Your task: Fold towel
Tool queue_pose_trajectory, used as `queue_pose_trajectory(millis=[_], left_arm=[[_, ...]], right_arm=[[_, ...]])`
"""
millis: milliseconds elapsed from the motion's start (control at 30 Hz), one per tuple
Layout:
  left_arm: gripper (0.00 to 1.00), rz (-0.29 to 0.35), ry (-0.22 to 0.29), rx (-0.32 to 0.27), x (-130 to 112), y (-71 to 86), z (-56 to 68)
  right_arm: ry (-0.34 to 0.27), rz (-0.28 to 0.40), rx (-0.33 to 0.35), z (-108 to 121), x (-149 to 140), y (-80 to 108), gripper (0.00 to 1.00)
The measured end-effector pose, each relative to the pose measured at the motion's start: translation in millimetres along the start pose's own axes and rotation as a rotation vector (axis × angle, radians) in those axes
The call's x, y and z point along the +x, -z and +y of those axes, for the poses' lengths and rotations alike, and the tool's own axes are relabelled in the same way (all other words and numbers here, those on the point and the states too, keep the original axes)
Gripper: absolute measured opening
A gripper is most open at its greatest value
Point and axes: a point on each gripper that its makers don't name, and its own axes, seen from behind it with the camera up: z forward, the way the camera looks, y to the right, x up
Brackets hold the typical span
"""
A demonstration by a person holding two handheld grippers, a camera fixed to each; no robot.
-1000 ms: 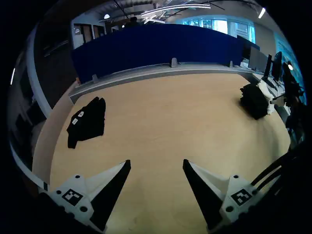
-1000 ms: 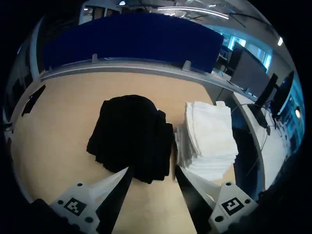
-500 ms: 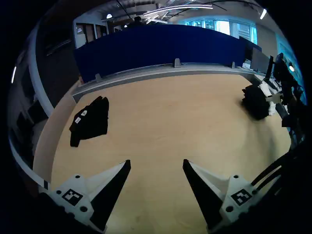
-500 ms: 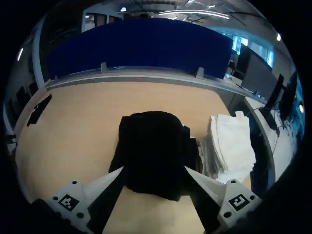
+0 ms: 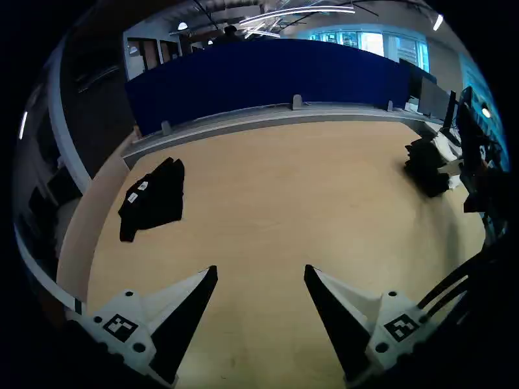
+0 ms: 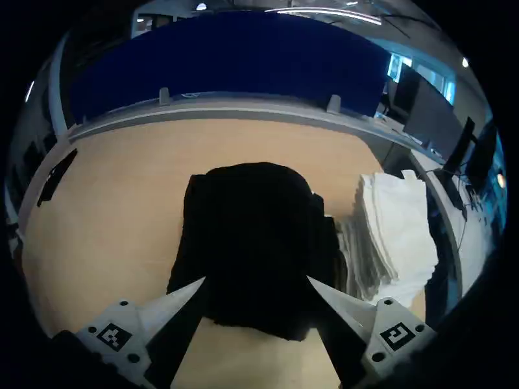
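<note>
The right hand-held gripper (image 6: pixel 256 305) is spread wide, its fingers flanking the near edge of a pile of black towels (image 6: pixel 253 227). The cloth fills the gap between them. Whether either finger actually touches the cloth cannot be told, but nothing is pinched.

Just to the right of that pile, and touching it or nearly so, stands a stack of folded white towels (image 6: pixel 396 240). Both rest on the pale wooden desk (image 6: pixel 117 194), and a blue partition (image 6: pixel 227 65) stands along the desk's far side.

The left hand-held gripper (image 5: pixel 259 279) is likewise spread and holds nothing. It hangs over bare desk, with a folded black cloth (image 5: pixel 152 201) ahead to its left.

The towels look soft, light and limp. One will likely sag and drape once lifted, and the layers may cling, so a deep bite could drag up several at once.

A shallow pinch on the topmost layer alone, at a near corner or along the near hem, seems the safest hold. The second hand-held gripper could take the matching corner, so the cloth can be drawn off flat.
</note>
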Motion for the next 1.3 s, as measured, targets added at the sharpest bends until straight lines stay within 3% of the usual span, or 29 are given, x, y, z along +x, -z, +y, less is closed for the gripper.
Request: queue_pose_trajectory(millis=[200,400,800,1033,1300], left_arm=[[1.0,-0.002,0.004,0.007,-3,2.7,-1.3],[1.0,-0.001,0.006,0.011,-2,5.0,-2.8],[1.0,0.001,0.01,0.012,1,4.0,-3.5],[1.0,-0.003,0.011,0.015,-1,2.9,-4.1],[1.0,-0.011,0.021,0.026,-4,2.1,-8.3]], right_arm=[[-0.006,-0.017,0.004,2,-7,-10.8,1.0],[-0.006,-0.012,0.007,3,-5,-10.3,1.0],[0.002,0.126,0.003,3,60,16.2,1.0],[0.001,0.149,0.015,0,88,5.2,1.0],[0.022,0.124,0.023,-2,91,-16.2,1.0]])
